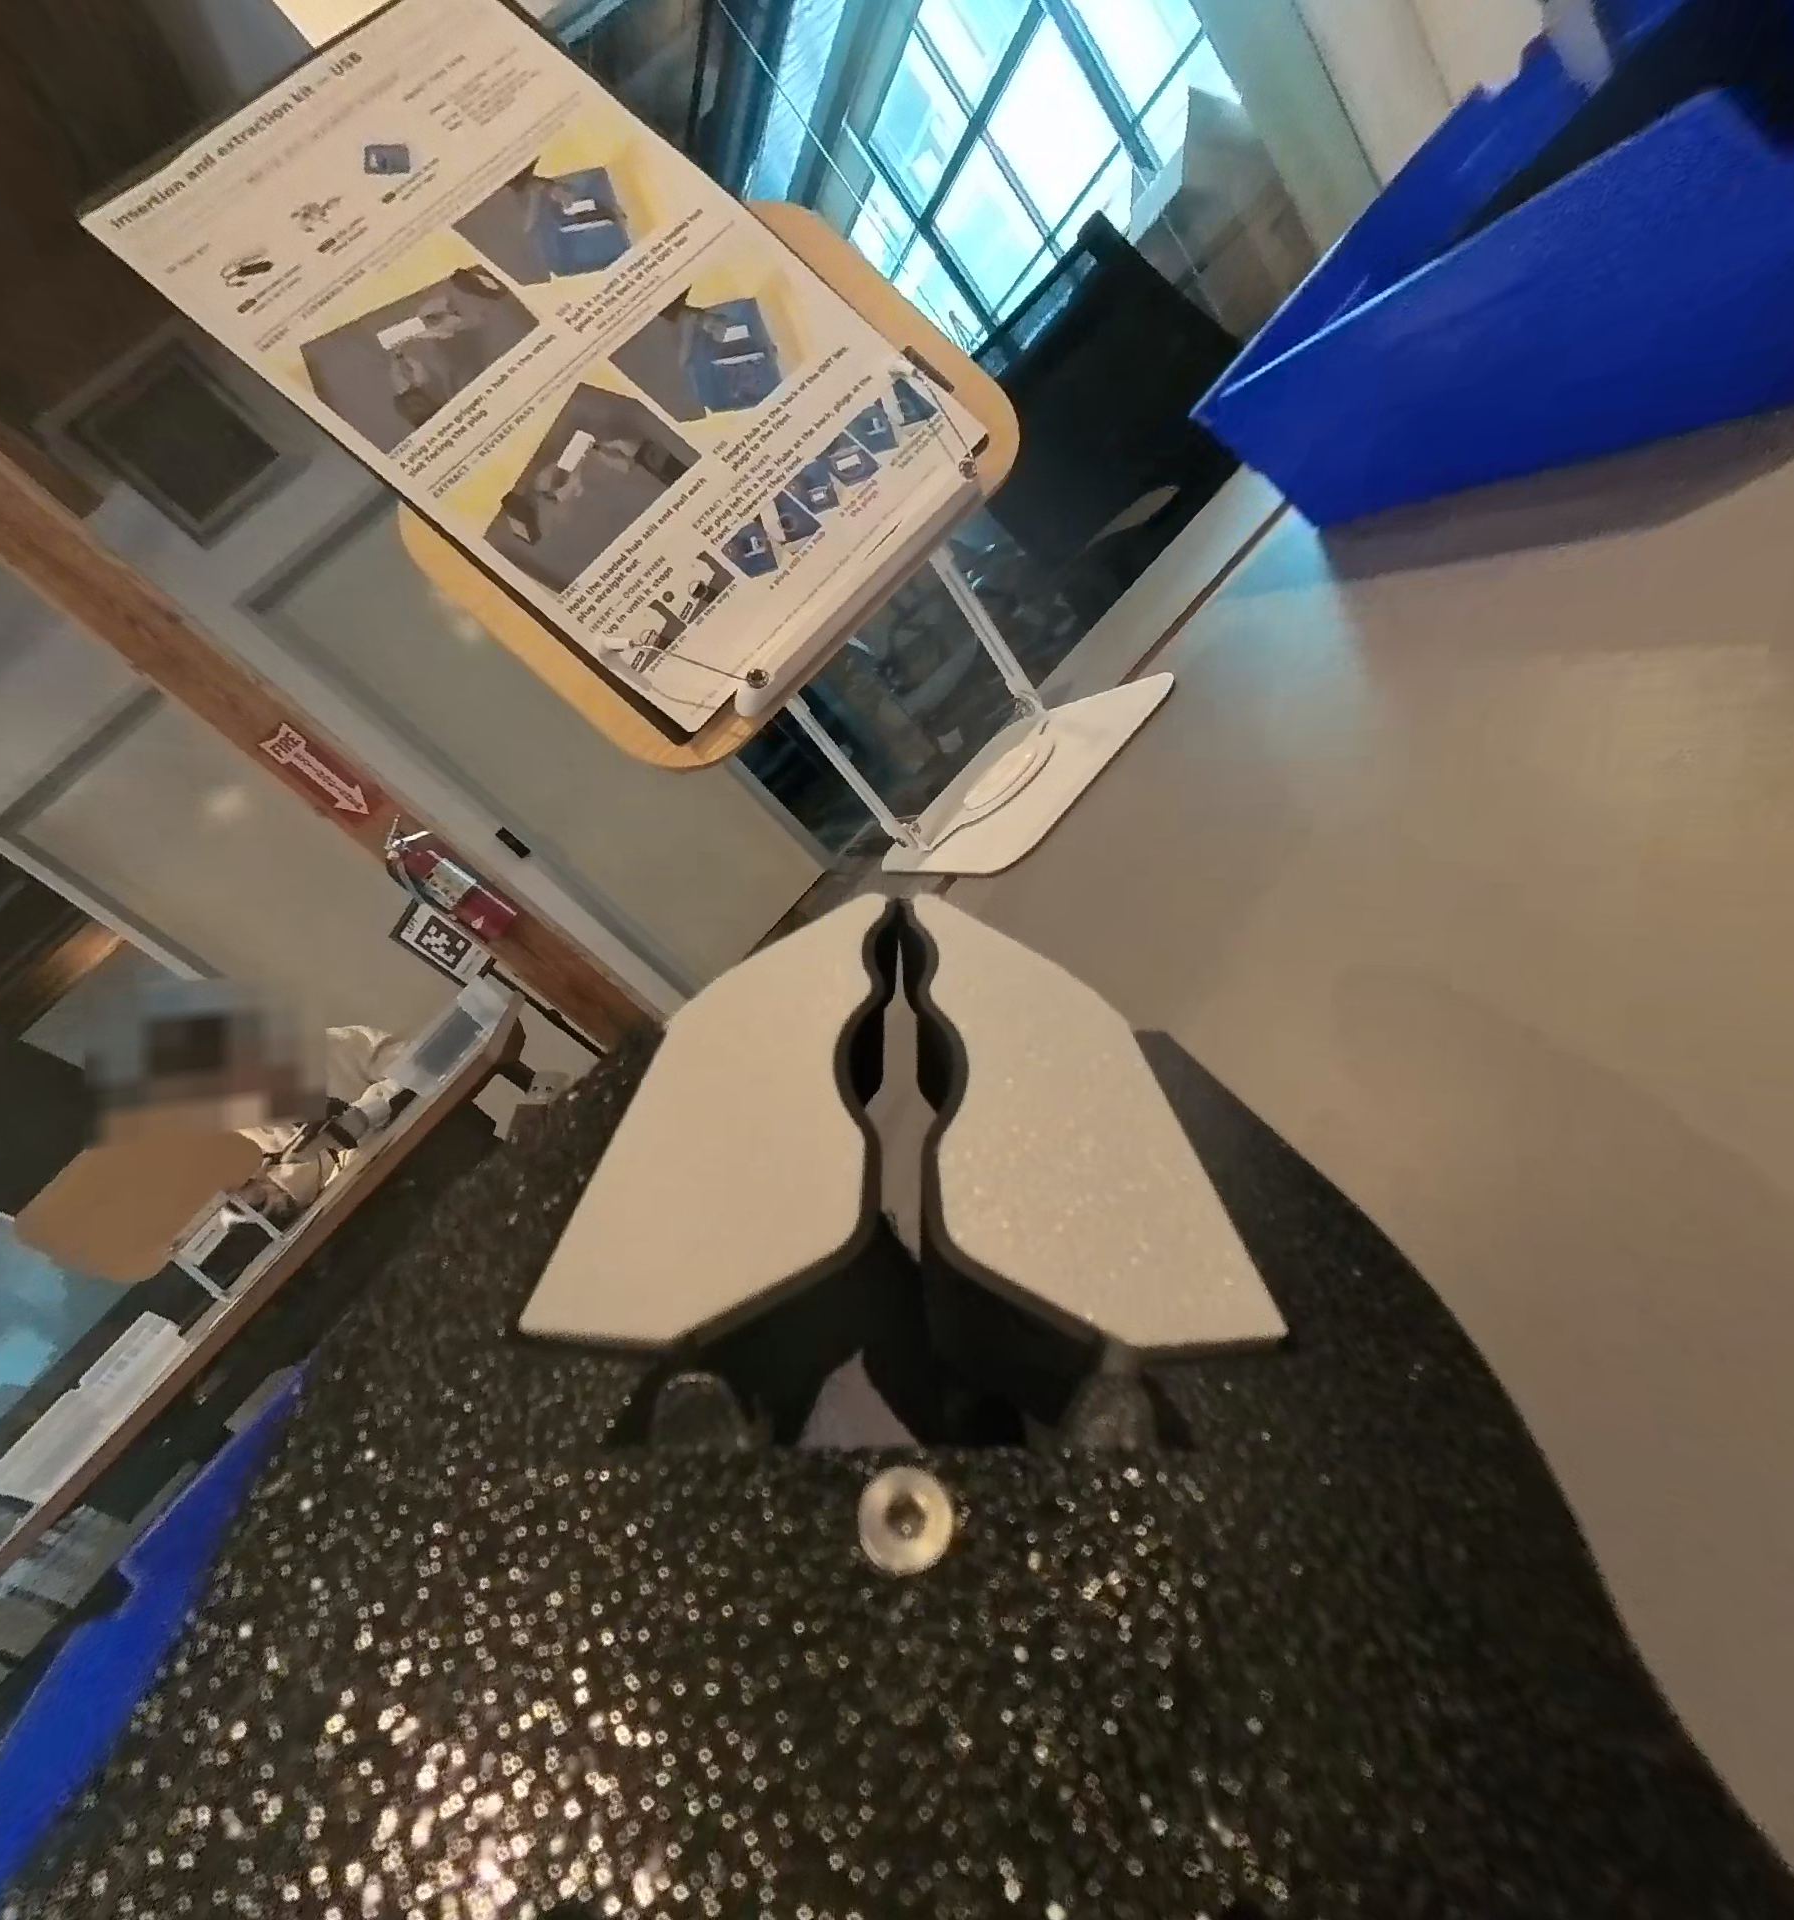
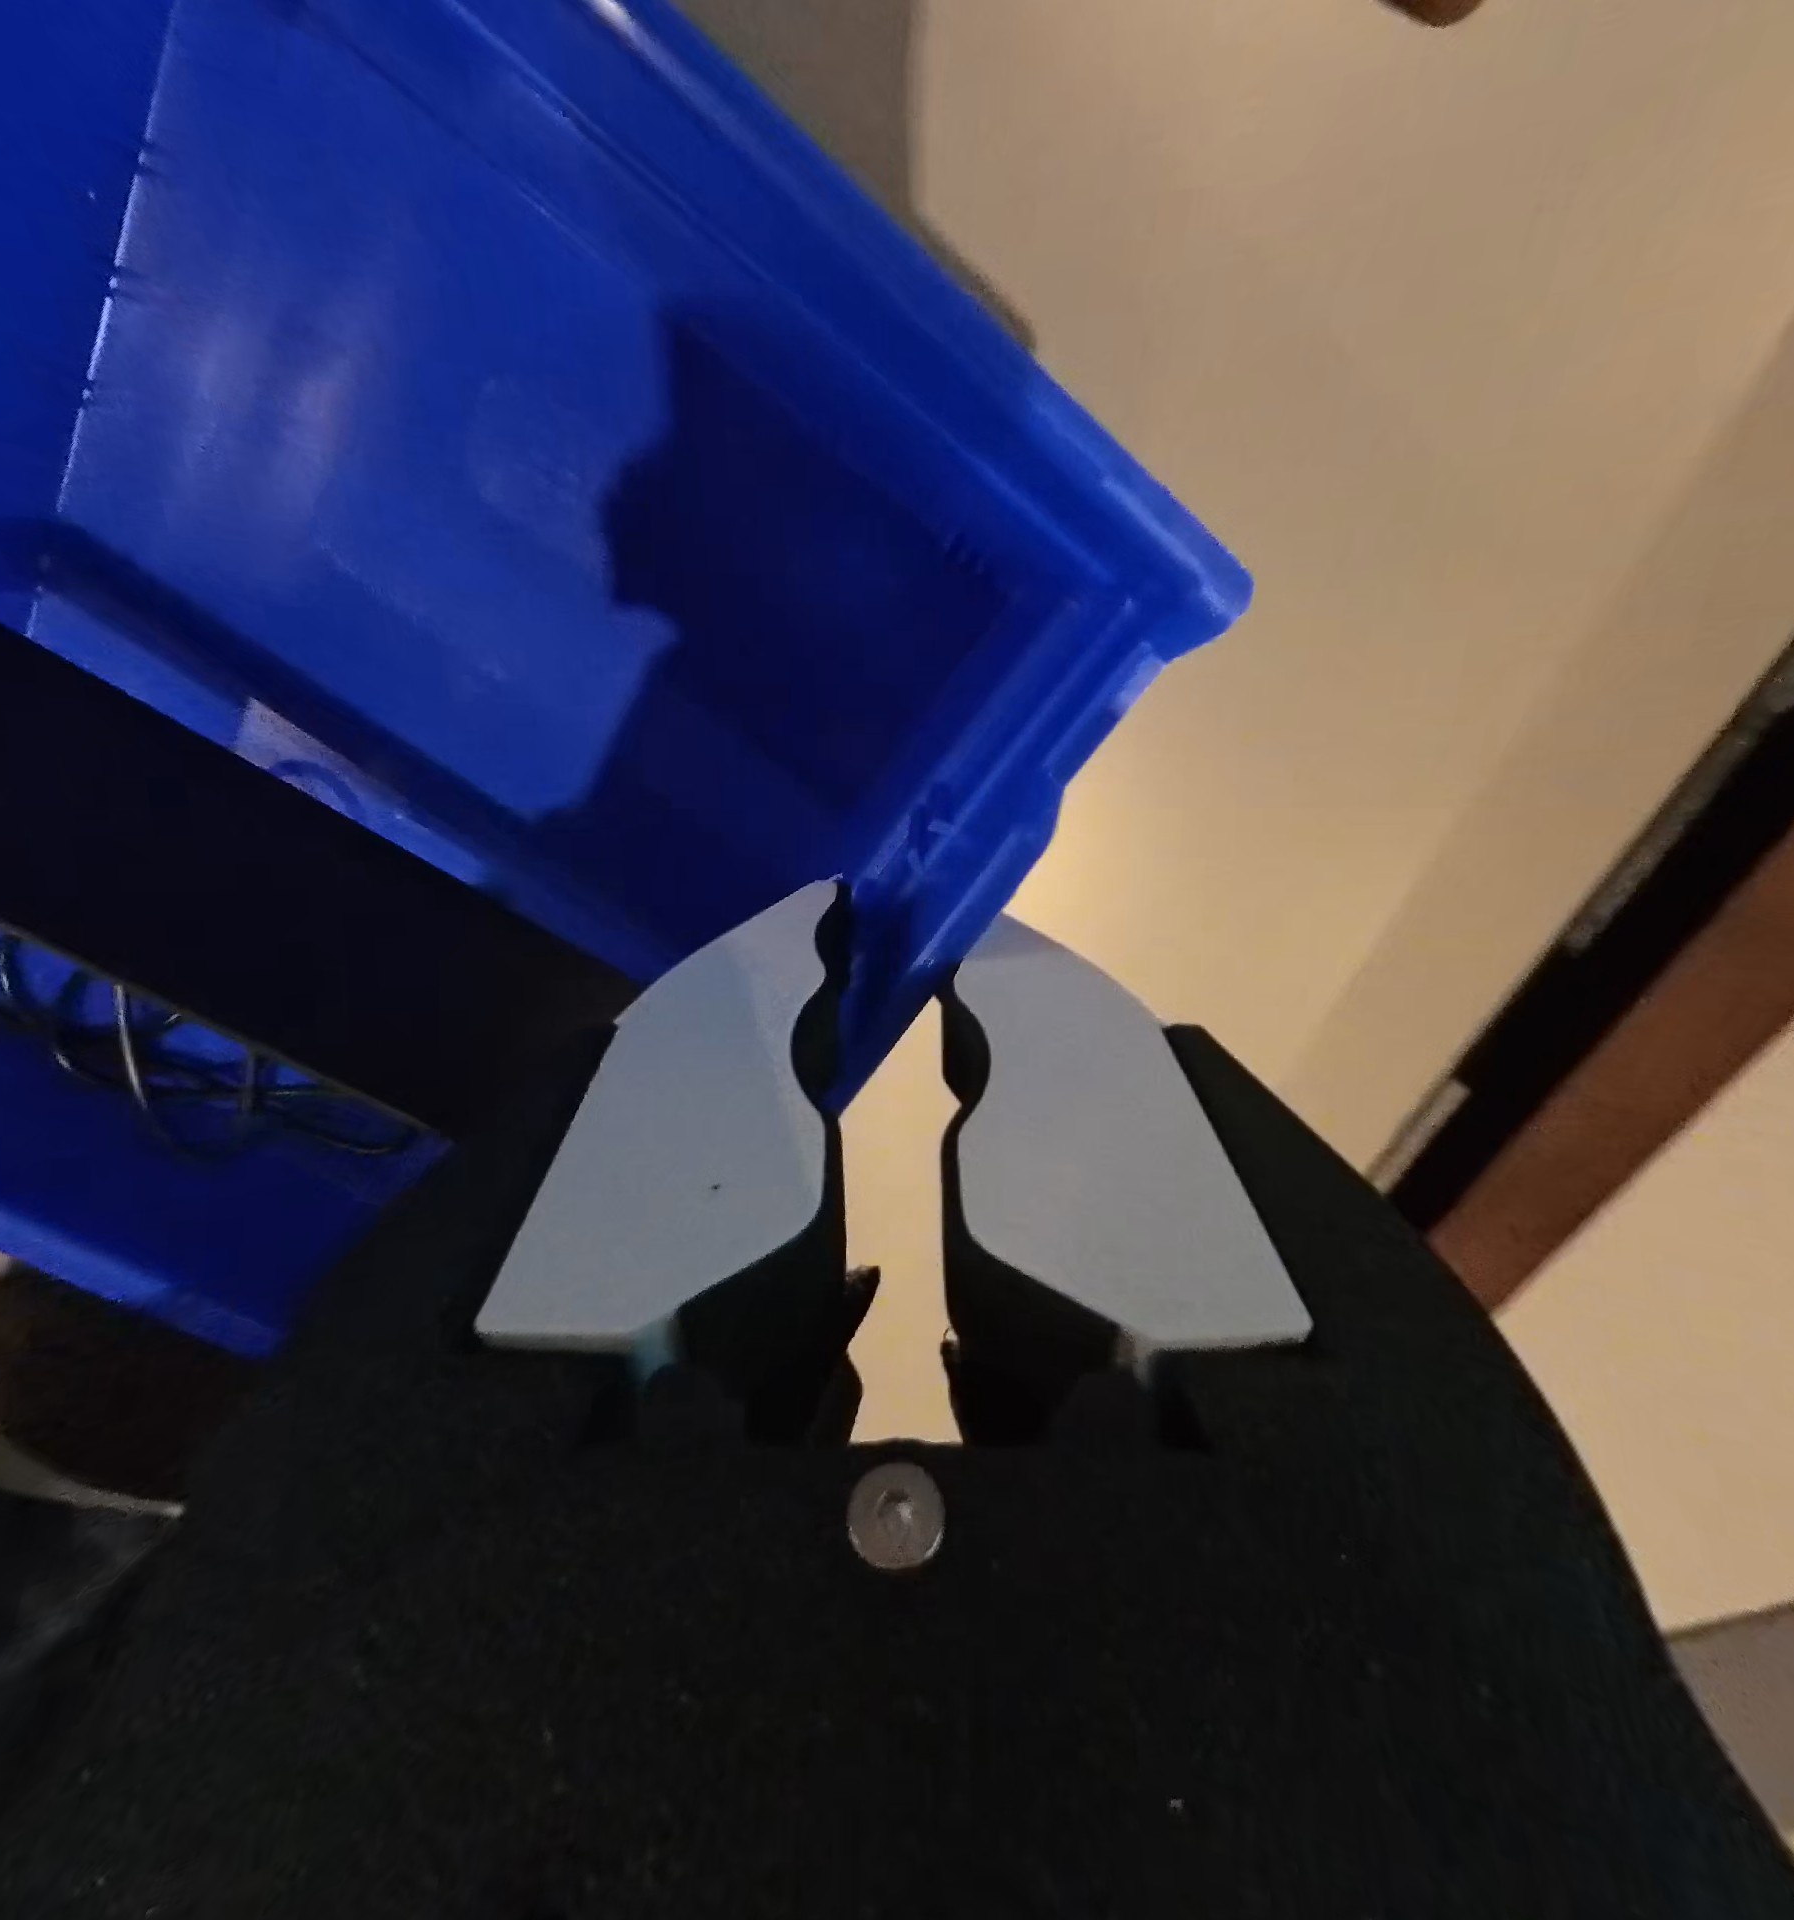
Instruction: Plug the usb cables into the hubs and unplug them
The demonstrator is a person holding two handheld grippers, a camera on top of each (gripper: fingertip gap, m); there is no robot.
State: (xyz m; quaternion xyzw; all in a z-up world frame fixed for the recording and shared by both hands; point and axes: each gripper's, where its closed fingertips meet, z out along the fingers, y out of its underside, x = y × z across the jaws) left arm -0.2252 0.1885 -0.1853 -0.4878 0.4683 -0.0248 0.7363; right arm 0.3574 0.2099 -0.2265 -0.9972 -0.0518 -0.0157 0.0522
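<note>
Blue bin with its dark coil of cables is lying up and left of the right gripper — jaws slightly apart, holding nothing, nearer the cables — while the left gripper, pressed together and empty, is pointing at a paper sheet.

My left gripper sits at centre frame, its pale fingers pressed together at the tips, nothing between them. My right gripper also points up the middle of its frame, its fingers parted by a narrow gap, gripping nothing.
</note>
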